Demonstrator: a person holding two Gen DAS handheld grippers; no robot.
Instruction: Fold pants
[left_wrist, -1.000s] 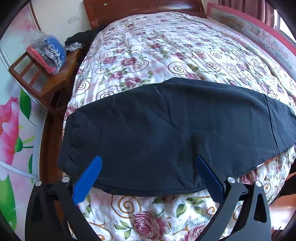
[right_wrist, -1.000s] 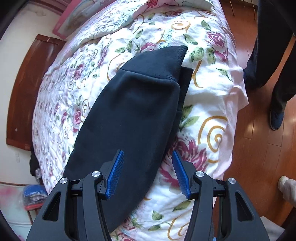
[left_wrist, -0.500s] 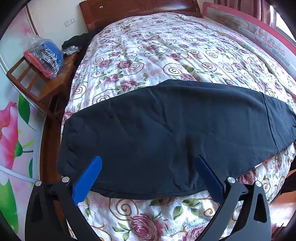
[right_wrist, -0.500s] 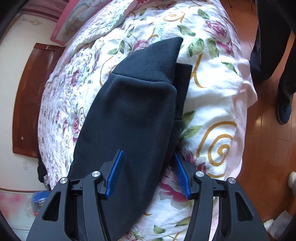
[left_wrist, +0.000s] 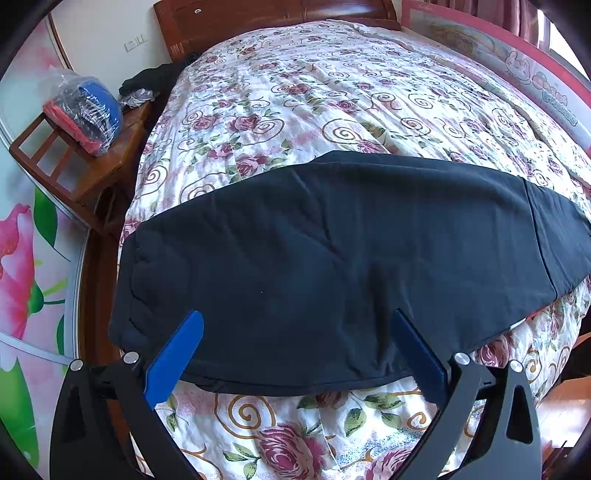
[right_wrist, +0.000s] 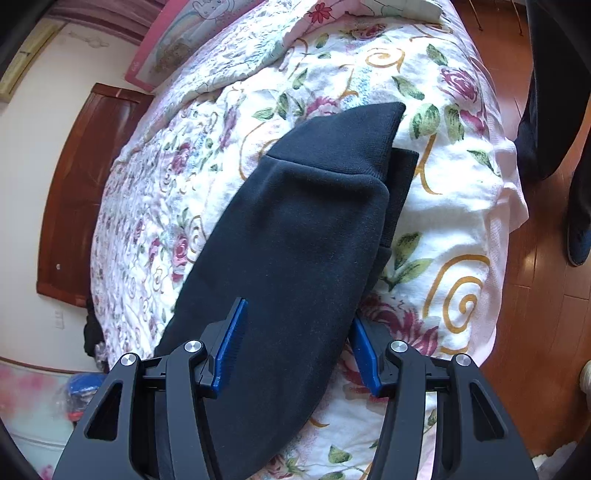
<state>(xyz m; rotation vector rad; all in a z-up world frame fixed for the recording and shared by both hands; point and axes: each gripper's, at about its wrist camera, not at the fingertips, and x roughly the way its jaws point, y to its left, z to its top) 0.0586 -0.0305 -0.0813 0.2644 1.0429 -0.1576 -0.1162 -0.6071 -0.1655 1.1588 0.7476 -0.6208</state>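
Observation:
Black pants (left_wrist: 332, 266) lie folded lengthwise across the foot of a flowered quilt (left_wrist: 332, 92). My left gripper (left_wrist: 297, 313) hovers over their wide left end, jaws far apart, both blue pads above the near hem with nothing between them. In the right wrist view the pants (right_wrist: 303, 240) run away to the ribbed cuffs (right_wrist: 354, 136), one cuff peeking out beside the other. My right gripper (right_wrist: 298, 312) stands about half open astride the leg. Its left pad is over the cloth and its right pad sits at the leg's near edge; neither presses on it.
A wooden chair (left_wrist: 62, 162) with a plastic bag (left_wrist: 85, 110) of blue and red things stands left of the bed, by dark clothes (left_wrist: 147, 83) and the headboard (left_wrist: 258, 18). A pink board (left_wrist: 517, 81) lines the far side. A person's dark legs (right_wrist: 554, 110) stand on the wood floor.
My right gripper has shifted towards the leg's near edge, so its right pad now meets that edge instead of standing over the quilt. The left gripper has hardly moved.

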